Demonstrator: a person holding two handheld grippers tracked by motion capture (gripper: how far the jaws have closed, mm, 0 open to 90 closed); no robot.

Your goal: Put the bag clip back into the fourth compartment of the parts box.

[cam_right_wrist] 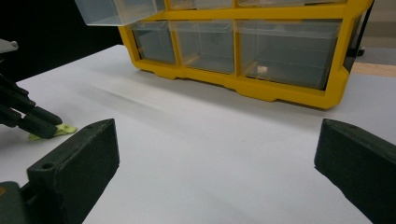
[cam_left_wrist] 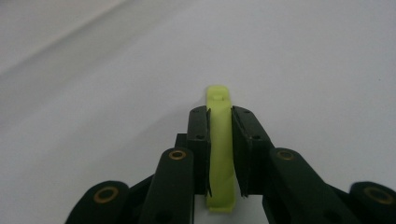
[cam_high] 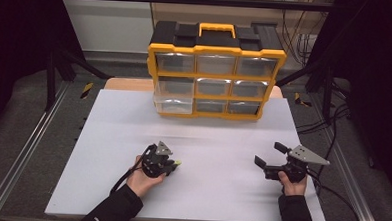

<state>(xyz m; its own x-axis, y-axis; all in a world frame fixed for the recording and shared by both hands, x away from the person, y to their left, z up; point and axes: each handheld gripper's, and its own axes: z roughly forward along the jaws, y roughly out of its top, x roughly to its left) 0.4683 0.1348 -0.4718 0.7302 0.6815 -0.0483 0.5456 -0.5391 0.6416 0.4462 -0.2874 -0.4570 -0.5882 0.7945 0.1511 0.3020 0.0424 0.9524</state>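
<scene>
Left gripper clamps a green strip, seemingly mid-table, well off edges.

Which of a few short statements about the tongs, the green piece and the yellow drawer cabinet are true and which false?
1. The left tongs are clamped on a lime-green strip. True.
2. The right tongs grip the green strip. False: their jaws stand wide apart with nothing between them.
3. The yellow drawer cabinet stands at the far edge of the white table. True.
4. Every drawer of the cabinet is pushed fully in. False: the clear drawers at its left stick out towards the person.
5. The green strip is inside a drawer. False: it is down at the table surface, between the left jaws.
</scene>
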